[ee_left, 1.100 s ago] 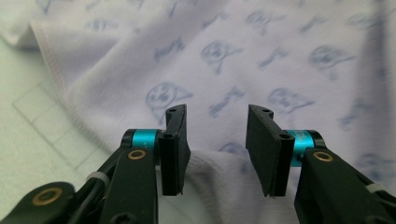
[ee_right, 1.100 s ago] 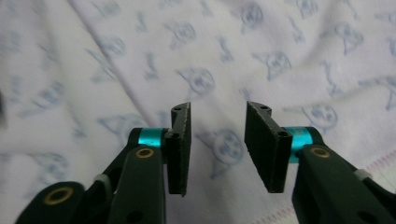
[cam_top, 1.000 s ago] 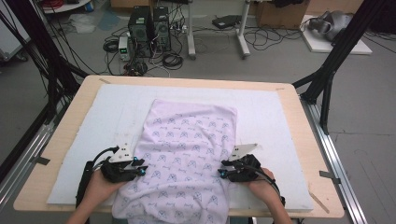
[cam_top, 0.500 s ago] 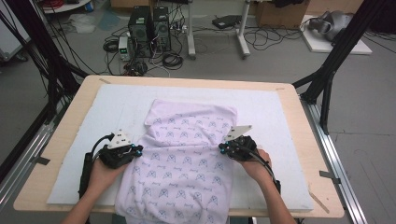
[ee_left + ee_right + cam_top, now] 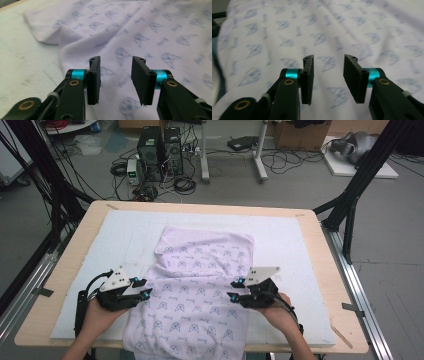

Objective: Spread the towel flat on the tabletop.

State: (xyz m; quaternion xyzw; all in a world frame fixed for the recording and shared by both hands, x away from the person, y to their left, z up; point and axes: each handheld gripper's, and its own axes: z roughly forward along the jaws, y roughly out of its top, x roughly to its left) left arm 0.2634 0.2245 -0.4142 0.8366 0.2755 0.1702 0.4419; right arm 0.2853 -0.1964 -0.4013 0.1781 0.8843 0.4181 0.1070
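A pale lilac cloth [image 5: 200,270] with a blue print lies on the white mat [image 5: 300,250], its near end hanging over the table's front edge. A shallow fold runs across it between the hands. My left gripper [image 5: 146,290] hovers at the cloth's left edge, and my right gripper [image 5: 233,290] hovers over its right edge. In the left gripper view the left gripper [image 5: 115,80] is open over the cloth [image 5: 150,32]. In the right gripper view the right gripper [image 5: 328,78] is open above the cloth [image 5: 287,30]. Both sets of jaws have just been opening, with nothing between them.
The mat covers a wooden table [image 5: 330,270]. Black frame posts [image 5: 350,205] stand at the table's far corners. Computer towers [image 5: 160,147] and cables sit on the floor beyond the far edge. Bare mat lies left and right of the cloth.
Both grippers slid up the table along the cloth's sides, bunching a fold into it, then opened and drew back slightly. The cloth now lies loose below them.
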